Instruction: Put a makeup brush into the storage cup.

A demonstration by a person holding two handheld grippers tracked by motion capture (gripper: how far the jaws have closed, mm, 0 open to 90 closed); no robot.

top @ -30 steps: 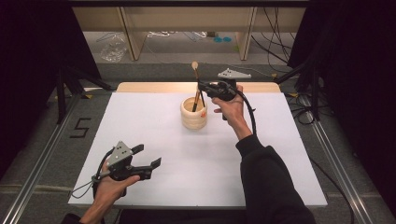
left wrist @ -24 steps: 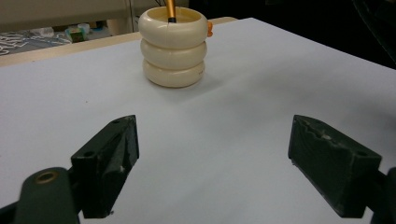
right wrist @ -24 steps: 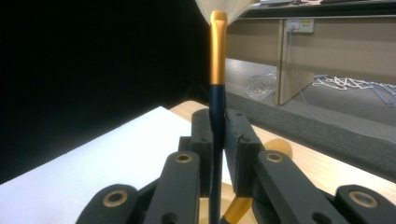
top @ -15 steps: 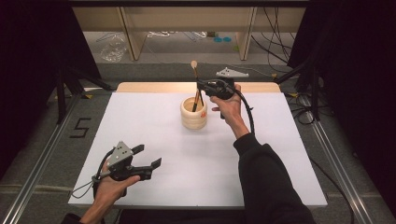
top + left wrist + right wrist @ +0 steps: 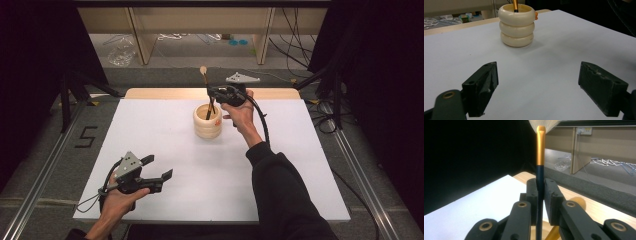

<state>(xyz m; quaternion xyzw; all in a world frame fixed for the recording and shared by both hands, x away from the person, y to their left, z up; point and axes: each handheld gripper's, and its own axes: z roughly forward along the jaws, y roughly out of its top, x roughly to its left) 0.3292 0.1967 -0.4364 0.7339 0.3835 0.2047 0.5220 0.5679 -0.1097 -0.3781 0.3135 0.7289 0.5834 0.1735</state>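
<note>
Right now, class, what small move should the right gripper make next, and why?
Probably a short, straight lift. The right gripper is shut on the brush, whose lower end stands in the ringed cream holder. The left gripper is open, well apart from it.

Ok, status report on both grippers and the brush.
Right gripper shut on brush, over the cup. Left gripper open, idle. Nothing in the way.
</note>
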